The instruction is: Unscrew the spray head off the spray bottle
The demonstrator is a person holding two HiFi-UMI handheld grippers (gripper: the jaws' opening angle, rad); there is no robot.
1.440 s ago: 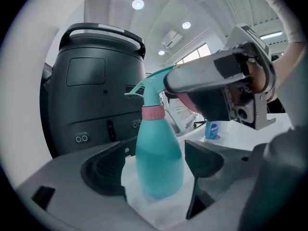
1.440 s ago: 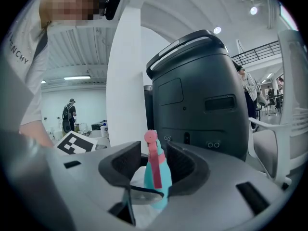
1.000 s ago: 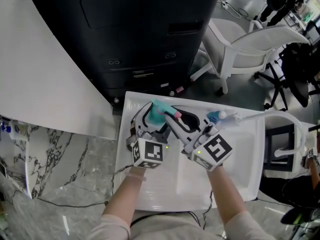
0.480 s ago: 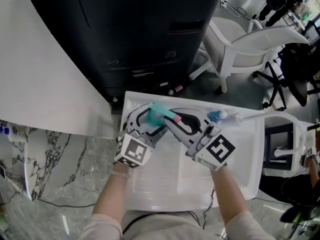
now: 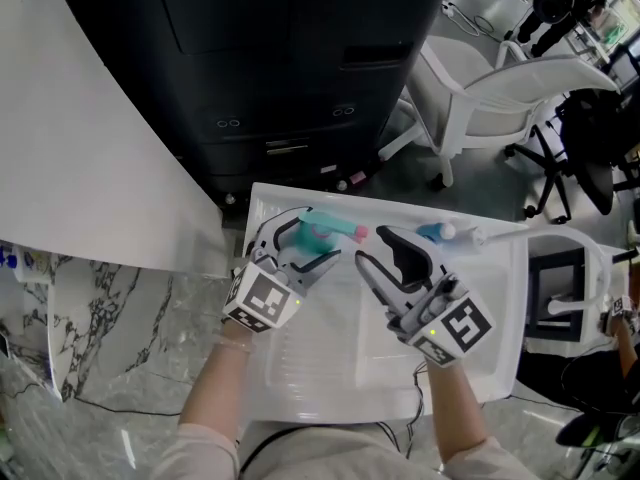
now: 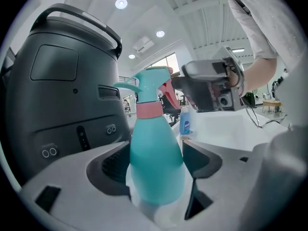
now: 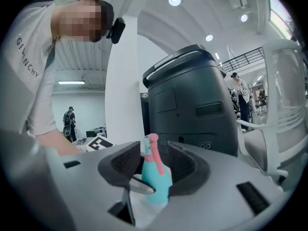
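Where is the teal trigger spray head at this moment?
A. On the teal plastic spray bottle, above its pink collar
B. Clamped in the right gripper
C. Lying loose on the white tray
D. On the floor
A: the teal trigger spray head sits above the pink collar on the teal plastic spray bottle. The right gripper has just been opening and its jaws hold nothing.

White tray [image 5: 330,363], teal spray bottle [image 5: 322,231] standing on it, small blue bottle [image 5: 436,233] near far rim

Bright even light from ceiling lamps [image 6: 121,3]; fisheye distortion, dark corners in gripper views.
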